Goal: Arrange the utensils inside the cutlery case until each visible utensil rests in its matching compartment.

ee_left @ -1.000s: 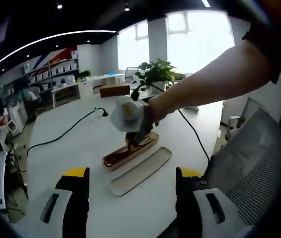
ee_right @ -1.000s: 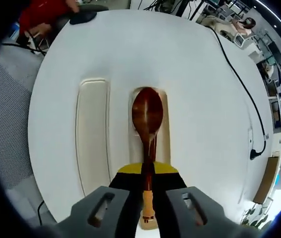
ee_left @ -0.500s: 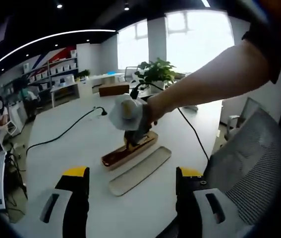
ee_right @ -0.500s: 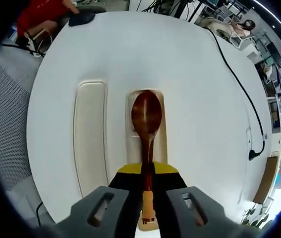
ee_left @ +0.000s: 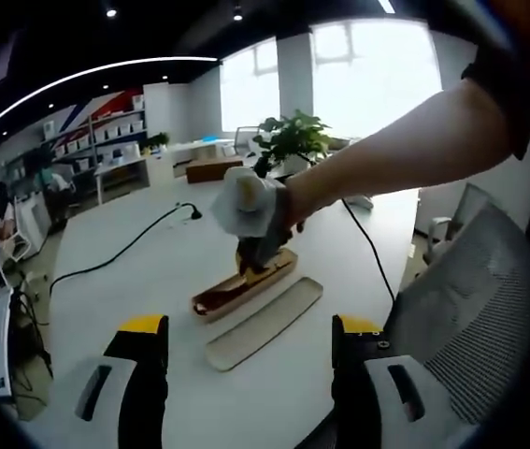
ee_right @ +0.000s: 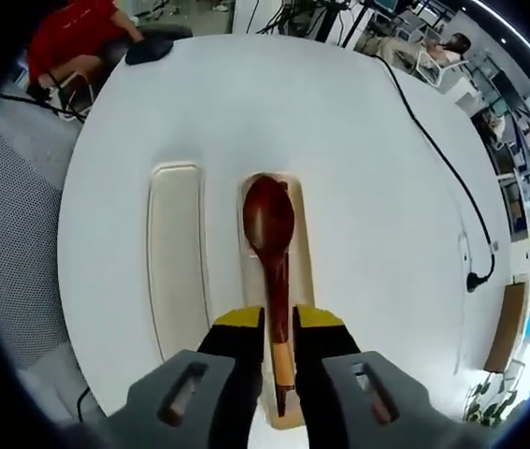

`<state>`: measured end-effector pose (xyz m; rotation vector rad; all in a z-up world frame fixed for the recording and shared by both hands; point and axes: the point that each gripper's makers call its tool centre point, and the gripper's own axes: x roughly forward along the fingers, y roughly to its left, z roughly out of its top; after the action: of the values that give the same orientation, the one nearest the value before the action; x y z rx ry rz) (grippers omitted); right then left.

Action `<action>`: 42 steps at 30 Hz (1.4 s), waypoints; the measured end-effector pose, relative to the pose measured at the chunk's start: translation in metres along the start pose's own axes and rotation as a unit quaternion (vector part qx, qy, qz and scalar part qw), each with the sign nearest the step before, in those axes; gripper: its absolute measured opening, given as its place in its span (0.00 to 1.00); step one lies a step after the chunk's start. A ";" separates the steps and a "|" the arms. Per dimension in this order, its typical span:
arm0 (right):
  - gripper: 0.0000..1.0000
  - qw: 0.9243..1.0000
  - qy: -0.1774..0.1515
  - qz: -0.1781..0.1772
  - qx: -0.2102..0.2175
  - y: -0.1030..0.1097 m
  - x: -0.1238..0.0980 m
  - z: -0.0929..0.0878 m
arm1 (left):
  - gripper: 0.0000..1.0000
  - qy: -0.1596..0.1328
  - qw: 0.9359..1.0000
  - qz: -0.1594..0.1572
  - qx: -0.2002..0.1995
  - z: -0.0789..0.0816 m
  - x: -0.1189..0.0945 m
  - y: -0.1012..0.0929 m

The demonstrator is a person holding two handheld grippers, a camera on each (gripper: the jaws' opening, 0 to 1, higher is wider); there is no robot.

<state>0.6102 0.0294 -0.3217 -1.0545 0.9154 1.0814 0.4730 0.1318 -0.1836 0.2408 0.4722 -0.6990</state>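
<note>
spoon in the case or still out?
In. The wooden spoon lies along the case base, bowl at its far end; the right gripper jaws flank the handle, grip unclear.

A dark reddish-brown wooden spoon lay lengthwise inside the open cutlery case, a long, narrow cream-coloured tray with rounded ends. The spoon's oval bowl sat at the far end of the case, glossy side up, and its slim handle ran back along the case's middle, ending in a paler tan tip near the near end. Just beside the case on its left, parallel and apart from it, lay the case's matching cream lid, flat and of similar length. From the left gripper view, the case and lid lay side by side at a slant.
</note>
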 end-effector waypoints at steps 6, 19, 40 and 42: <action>0.14 1.000 -0.014 -0.018 0.015 -0.004 -0.014 -0.004 | 0.73 0.001 1.000 -0.003 0.006 0.000 0.001 -0.002; 0.20 0.996 -0.029 -0.063 0.057 -0.008 -0.037 -0.026 | 0.73 0.002 1.000 -0.001 0.016 0.001 0.000 -0.003; 0.20 0.983 -0.050 -0.107 0.137 0.015 -0.071 -0.073 | 0.73 0.003 1.000 0.003 0.027 0.002 -0.001 -0.003; 0.21 0.982 -0.052 -0.111 0.144 0.017 -0.074 -0.077 | 0.73 0.005 1.000 0.004 0.029 0.001 -0.001 -0.002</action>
<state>0.5707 -0.0593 -0.2751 -0.8302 0.8207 0.7848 0.4712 0.1302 -0.1827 0.3004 0.4602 -0.7056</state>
